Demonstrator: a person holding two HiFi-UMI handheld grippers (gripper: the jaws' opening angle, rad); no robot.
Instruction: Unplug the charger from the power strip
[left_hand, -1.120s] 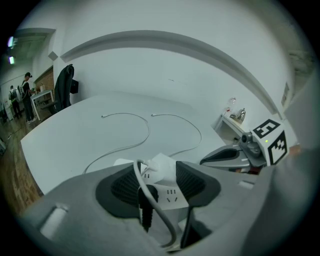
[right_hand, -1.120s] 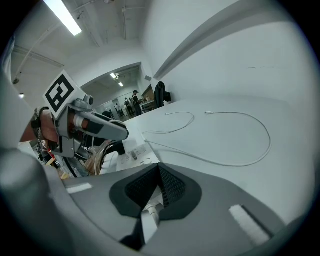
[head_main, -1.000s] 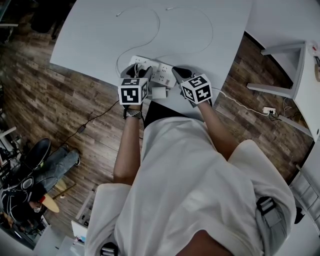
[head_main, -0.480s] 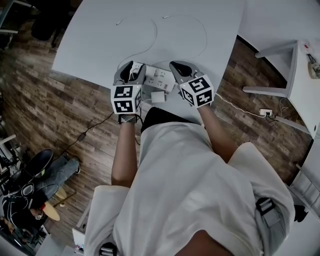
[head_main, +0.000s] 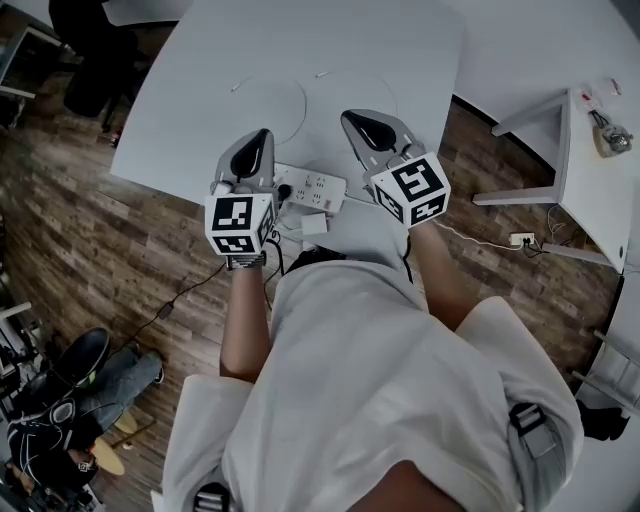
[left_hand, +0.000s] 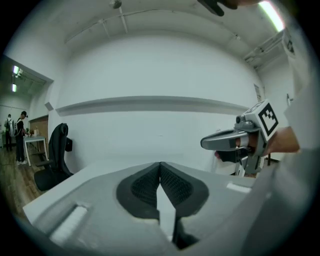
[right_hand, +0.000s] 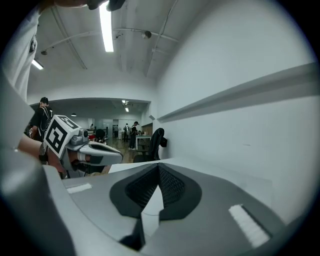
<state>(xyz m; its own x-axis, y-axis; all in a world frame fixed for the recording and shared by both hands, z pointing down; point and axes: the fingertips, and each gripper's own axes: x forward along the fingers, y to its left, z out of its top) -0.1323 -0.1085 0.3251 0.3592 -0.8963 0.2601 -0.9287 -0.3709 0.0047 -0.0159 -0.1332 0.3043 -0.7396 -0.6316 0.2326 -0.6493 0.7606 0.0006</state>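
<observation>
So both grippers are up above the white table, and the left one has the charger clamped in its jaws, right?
Not quite. The left gripper holds nothing: its jaws have just closed on each other, empty, as the left gripper view shows. The white charger lies on the table beside the power strip. The rest is right.

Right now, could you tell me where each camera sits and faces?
Head view: on the person's head, steeply down at table and power strip; shirt, forearms, left tool and right tool show.
Left gripper view: on the left tool, along its just-closed, empty jaws toward a white wall; right tool at right.
Right gripper view: on the right tool, along its shut jaws toward the wall and office; left tool at left.
Shared: each gripper view catches the other tool.
</observation>
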